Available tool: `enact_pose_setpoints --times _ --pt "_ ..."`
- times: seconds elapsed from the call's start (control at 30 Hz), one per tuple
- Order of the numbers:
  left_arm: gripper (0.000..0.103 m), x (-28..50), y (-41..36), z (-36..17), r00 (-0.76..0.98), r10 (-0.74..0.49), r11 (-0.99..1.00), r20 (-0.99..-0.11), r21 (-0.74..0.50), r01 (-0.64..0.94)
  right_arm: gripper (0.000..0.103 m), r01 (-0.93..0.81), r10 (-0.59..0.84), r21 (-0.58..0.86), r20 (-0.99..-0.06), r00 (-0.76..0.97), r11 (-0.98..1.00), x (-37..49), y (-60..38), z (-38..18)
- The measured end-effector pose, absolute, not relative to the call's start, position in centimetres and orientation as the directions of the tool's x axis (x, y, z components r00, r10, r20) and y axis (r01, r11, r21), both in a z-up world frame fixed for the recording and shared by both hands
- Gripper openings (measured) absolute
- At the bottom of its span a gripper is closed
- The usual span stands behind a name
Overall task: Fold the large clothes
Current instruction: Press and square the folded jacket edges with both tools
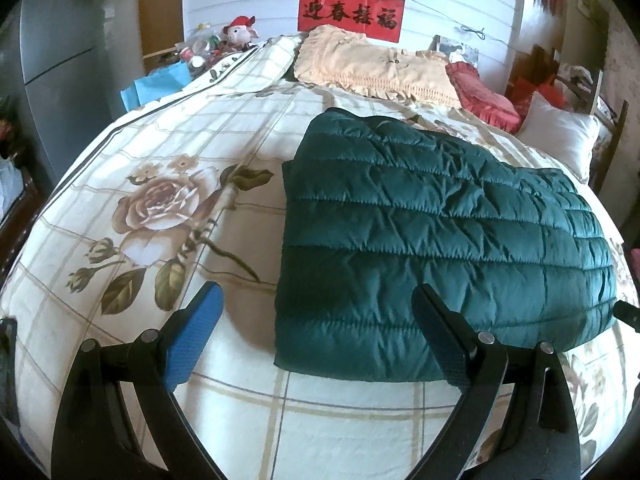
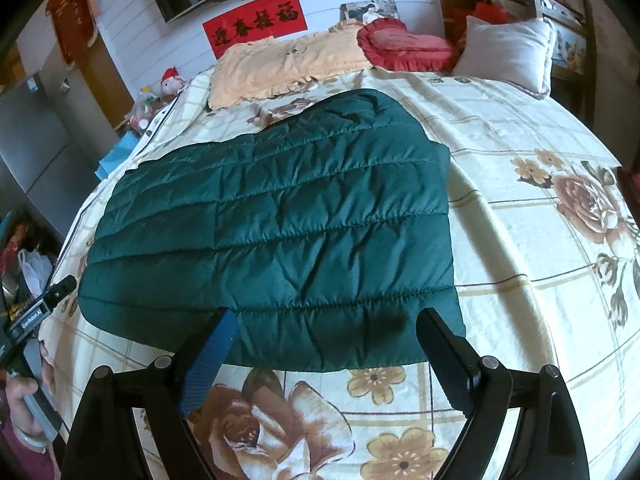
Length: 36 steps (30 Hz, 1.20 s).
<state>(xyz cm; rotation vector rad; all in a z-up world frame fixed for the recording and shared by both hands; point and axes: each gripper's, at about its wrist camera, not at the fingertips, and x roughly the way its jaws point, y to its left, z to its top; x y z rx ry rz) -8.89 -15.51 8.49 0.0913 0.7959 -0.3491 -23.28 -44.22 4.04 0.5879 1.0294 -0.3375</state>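
A dark green quilted jacket (image 1: 432, 240) lies folded in a flat rectangle on the floral bedspread (image 1: 168, 208). It also shows in the right wrist view (image 2: 280, 216). My left gripper (image 1: 316, 300) is open and empty, held above the jacket's near left corner. My right gripper (image 2: 324, 320) is open and empty, held above the jacket's near edge. The left gripper's body (image 2: 40, 308) and the hand holding it show at the left edge of the right wrist view.
A cream pillow (image 1: 372, 64), a red heart cushion (image 1: 480, 92) and a white pillow (image 1: 560, 132) lie at the head of the bed. A grey fridge (image 1: 60, 60) and a cluttered side table (image 1: 204, 48) stand to the left.
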Motion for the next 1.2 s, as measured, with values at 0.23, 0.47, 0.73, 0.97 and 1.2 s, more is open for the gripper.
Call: enact_pose_setpoints --times 0.23,0.47,0.73,0.97,1.2 --pt "0.096 -9.2 -15.5 8.4 0.647 -0.275 0.939 -0.711 -0.055 0.339 0.090 0.518 -0.009 0.270 -0.881 0.474 0.811 -23.3 -43.6 4.3" --pt "0.096 -9.2 -15.5 8.4 0.646 -0.279 0.939 -0.711 -0.060 0.339 0.090 0.508 -0.013 0.259 -0.882 0.471 0.821 -22.9 -43.2 4.4" --pt "0.096 -8.4 -15.4 7.9 0.633 -0.284 0.942 -0.720 -0.085 0.325 0.090 0.525 -0.020 0.256 -0.886 0.463 0.811 -23.0 -44.0 4.0" --pt "0.096 -7.3 -15.0 6.9 0.601 -0.306 0.937 -0.738 -0.120 0.329 0.091 0.544 -0.018 0.260 -0.891 0.453 0.798 -23.0 -45.2 3.2" --pt "0.096 -4.9 -13.2 5.4 0.493 -0.463 0.885 -0.736 -0.352 0.305 0.093 0.589 -0.038 0.284 -0.880 0.473 0.757 -23.6 -48.1 2.5"
